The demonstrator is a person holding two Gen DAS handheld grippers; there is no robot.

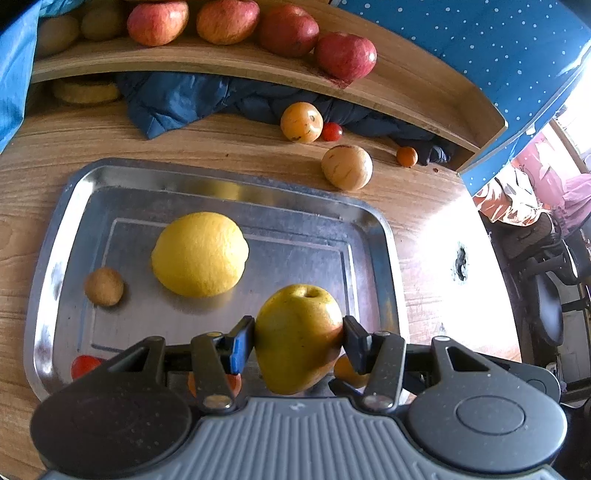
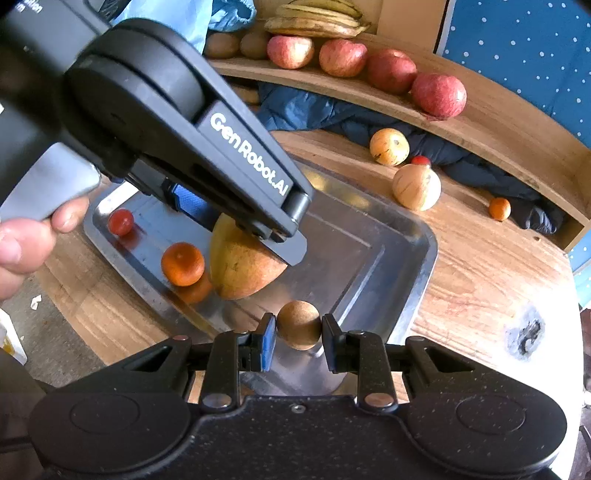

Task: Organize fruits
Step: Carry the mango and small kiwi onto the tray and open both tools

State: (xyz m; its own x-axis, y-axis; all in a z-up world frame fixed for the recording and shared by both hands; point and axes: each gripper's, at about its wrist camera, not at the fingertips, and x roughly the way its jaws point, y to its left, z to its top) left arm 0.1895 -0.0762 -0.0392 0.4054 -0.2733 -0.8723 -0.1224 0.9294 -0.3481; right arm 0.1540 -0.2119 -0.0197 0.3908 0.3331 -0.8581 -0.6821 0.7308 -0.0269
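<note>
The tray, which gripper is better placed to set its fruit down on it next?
Probably the left. The left gripper holds the yellow apple well over the tray, with bare metal beneath. The right gripper grips the small brown fruit only at the tray's near edge.

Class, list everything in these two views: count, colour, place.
tray: one, silver, on wooden table
lemon: one, yellow, on tray
tan fruit: one, brown, on tray
red apples: four, on shelf
bananas: one bunch, yellow, on shelf
pale round fruits: two, yellowish, on table
cherry tomatoes: two, red, tray and table
small oranges: three, two on tray, one on table
blue cloth: one, under shelf
left hand: one, holding left tool's handle
left tool: black, shut on yellow-green apple
right tool: black, shut on small brown fruit
</note>
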